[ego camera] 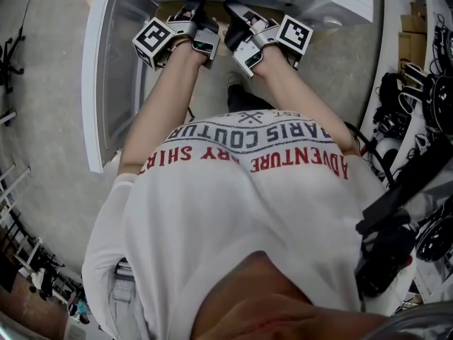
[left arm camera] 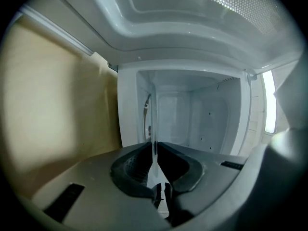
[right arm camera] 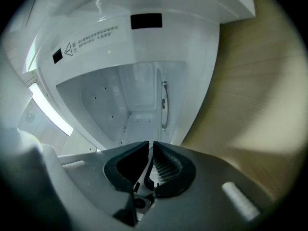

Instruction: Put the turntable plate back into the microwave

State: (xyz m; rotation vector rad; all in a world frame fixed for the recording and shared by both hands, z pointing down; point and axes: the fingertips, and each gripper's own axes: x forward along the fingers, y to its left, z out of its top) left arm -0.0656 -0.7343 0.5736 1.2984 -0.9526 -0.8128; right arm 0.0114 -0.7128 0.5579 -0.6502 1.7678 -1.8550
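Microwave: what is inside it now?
White perforated walls. The turntable plate, edge-on, is clamped by the left hand-held gripper and right hand-held gripper, which hide much of the floor.

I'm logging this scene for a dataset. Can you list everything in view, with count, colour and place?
microwave: one, white, straight ahead of both grippers
door: one, white with a clear pane, swung open at the person's left
plate: one, clear glass, seen edge-on, held in front of the cavity
counter: one, tan wood, under the microwave's front
floor: grey, below
cables and gear: many, black, at the person's right
shirt: one, white with printed letters, on the person
left gripper: one, grey and black, shut on the plate's edge
right gripper: one, grey and black, shut on the plate's edge
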